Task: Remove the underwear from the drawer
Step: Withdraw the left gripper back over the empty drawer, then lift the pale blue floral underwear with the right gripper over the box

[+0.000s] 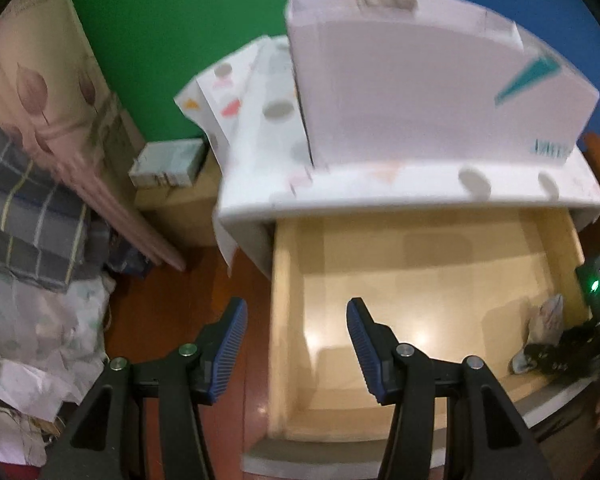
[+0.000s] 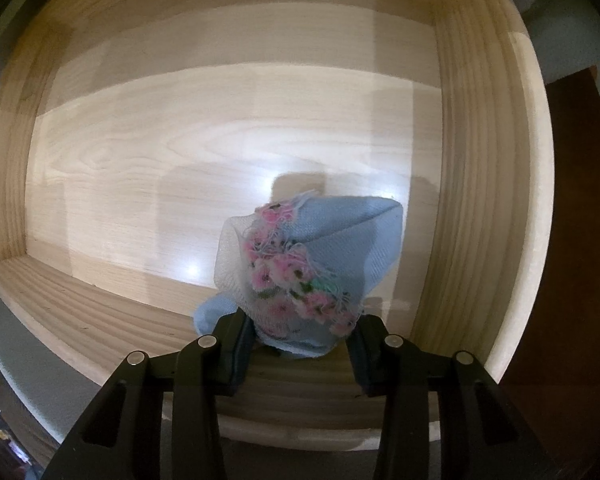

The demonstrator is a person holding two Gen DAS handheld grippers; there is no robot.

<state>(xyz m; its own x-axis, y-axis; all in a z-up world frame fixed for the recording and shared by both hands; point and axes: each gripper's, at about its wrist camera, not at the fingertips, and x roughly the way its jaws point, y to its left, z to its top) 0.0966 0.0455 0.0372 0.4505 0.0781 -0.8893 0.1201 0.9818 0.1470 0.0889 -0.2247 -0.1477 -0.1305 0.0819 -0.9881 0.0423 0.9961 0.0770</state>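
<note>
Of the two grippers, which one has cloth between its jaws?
The right gripper: its jaws pinch the light blue underwear with pink flowers. The left gripper holds nothing, jaws apart above the drawer.

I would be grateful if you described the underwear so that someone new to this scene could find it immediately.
Start at the open pale wooden drawer pulled out beneath the white cabinet top. Inside it, near a corner, the right gripper is shut on the underwear, the only item in view in the drawer. It is light blue knit fabric with a sheer mesh panel edged in pink embroidered flowers.
</note>
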